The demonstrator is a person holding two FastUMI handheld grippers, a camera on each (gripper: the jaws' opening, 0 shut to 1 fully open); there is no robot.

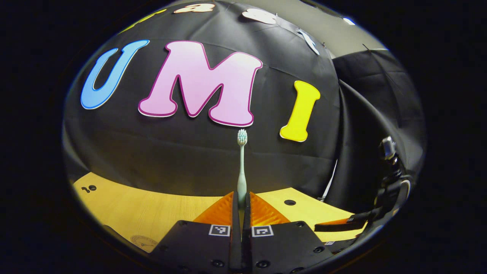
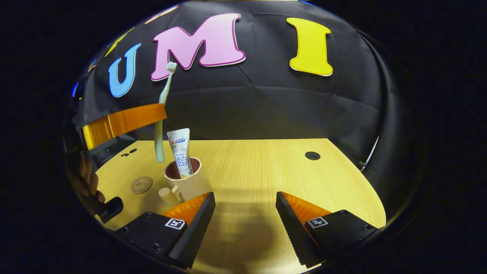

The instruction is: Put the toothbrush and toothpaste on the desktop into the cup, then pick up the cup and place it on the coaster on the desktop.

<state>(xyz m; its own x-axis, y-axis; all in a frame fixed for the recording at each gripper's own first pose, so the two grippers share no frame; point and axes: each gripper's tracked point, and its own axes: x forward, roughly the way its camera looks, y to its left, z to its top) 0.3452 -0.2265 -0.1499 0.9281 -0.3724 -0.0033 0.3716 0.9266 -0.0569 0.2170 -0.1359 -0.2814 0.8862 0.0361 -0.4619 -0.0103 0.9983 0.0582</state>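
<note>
Fingers of the left gripper (image 1: 241,213) are clenched on the toothbrush (image 1: 241,167), which rises straight up from between them, bristles on top. Fingers of the right gripper (image 2: 245,213) stand wide apart and grasp nothing. Just beyond its left finger is the cup (image 2: 188,182) with the toothpaste (image 2: 181,152) inside; the coaster (image 2: 141,185) lies further left on the desktop (image 2: 266,171).

Left hand-held gripper (image 1: 241,203), right hand-held gripper (image 2: 245,207): black screwed bodies, square black-white coded markers

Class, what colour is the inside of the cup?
Dark reddish-brown inside the cup, clearest in the right gripper view.
</note>
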